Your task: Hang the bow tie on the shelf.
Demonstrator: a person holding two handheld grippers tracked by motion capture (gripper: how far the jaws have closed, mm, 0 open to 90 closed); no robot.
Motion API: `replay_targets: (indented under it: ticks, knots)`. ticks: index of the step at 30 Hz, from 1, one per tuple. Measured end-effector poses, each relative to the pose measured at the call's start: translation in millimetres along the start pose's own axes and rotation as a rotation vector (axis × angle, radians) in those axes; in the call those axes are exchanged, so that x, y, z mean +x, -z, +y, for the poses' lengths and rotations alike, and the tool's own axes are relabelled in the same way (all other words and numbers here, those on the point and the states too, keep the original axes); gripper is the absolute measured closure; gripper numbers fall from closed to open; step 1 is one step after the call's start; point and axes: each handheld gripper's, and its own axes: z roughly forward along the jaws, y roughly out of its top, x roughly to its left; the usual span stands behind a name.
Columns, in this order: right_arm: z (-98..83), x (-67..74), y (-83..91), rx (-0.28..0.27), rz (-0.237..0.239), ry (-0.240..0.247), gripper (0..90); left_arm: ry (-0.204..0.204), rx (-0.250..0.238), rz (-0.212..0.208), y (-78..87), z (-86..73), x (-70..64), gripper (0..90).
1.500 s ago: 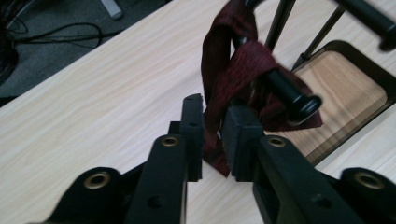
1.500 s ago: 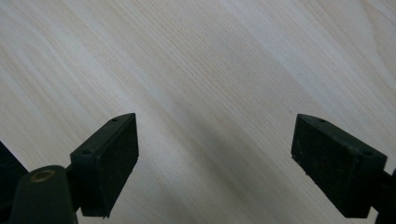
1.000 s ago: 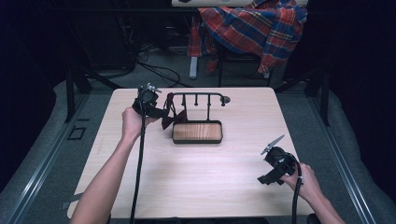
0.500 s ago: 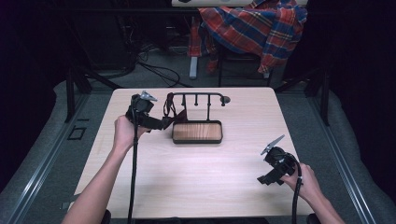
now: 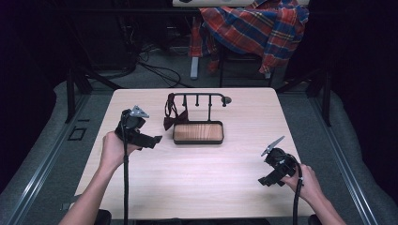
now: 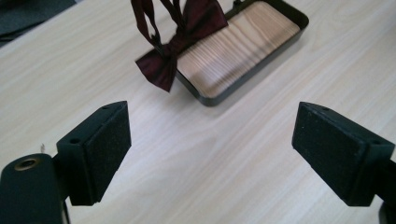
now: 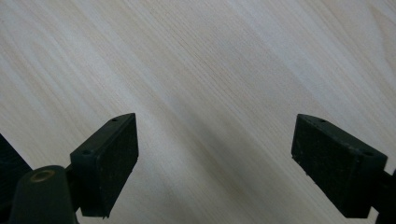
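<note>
Bow tie [image 6: 173, 44] hangs against tray [image 6: 261, 60] (plaid shirt [image 5: 256, 28] behind).

left gripper [image 6: 212, 154] spread wide, fingers [image 6: 105, 149] empty above the table [image 6: 243, 163] | dark red bow tie [image 6: 175, 42] hung ahead, draped over the black tray's rim [image 6: 224, 91] | wooden tray floor bare

Pale wood-grain table [image 5: 187, 183], black-rimmed tray stand [image 5: 197, 133] at its middle, dark red bow tie [image 6: 180, 39] touching beside it
</note>
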Motion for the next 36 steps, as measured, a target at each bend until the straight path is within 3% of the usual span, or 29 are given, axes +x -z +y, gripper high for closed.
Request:
replay_targets:
  ticks: [6,18,23,30,36]
  knots:
    - [0.0,0.8,-0.4,-0.003,0.008,-0.006,14.4,0.013,0.025,-0.007,-1.9,-15.1,-4.7,9.2]
    - [1.0,-0.1,0.8,0.027,-0.002,0.016,14.4,0.010,0.121,-0.016,-14.6,-46.0,-15.0,4.3]
    - [-0.1,0.8,-1.1,0.009,0.004,0.000,14.4,0.012,0.145,-0.021,-18.0,-57.1,-17.6,1.5]
    - [0.6,0.2,-1.0,0.020,0.010,-0.001,14.6,0.043,0.164,-0.050,-27.6,-69.5,-16.4,0.2]
    - [0.6,0.0,-0.9,0.023,0.009,0.005,14.5,0.037,0.203,-0.062,-36.3,-73.7,-16.1,0.2]
